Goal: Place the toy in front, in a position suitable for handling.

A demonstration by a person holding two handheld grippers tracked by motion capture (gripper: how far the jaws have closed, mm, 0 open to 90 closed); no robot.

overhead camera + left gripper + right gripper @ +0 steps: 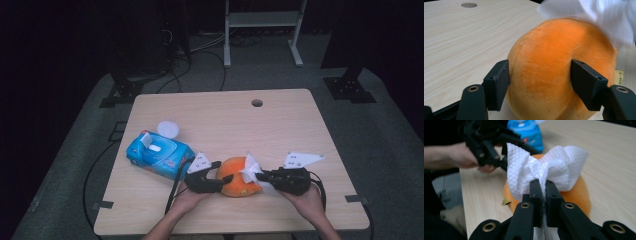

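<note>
An orange plush ball (236, 178) sits on the wooden worktop (280, 125) near its front edge, a little right of the middle, between the person's two hands. The left gripper (220, 172) comes in from the left, and its fingers (499, 82) are spread wide around the ball, one on each side, pressing against the soft plush; the left gripper view shows the orange surface bulging between them. The ball's small paper tag (619, 76) shows at its right edge in that view.

The right gripper (261, 175) reaches in from the right. Its fingers (535, 195) are closed almost fully together, pinching a bunched white wipe (544, 168). The wipe lies draped on the top right part of the ball, touching it, and in the high view it stands up as a white crumple over the orange.

To the left of the ball, just beyond the left hand (187, 200), a blue pack of wipes (159, 154) lies on the worktop with its flap lifted. A white round lid (168, 128) rests just beyond the pack. Far back near the middle, the worktop has a round cable hole (257, 103).
</note>
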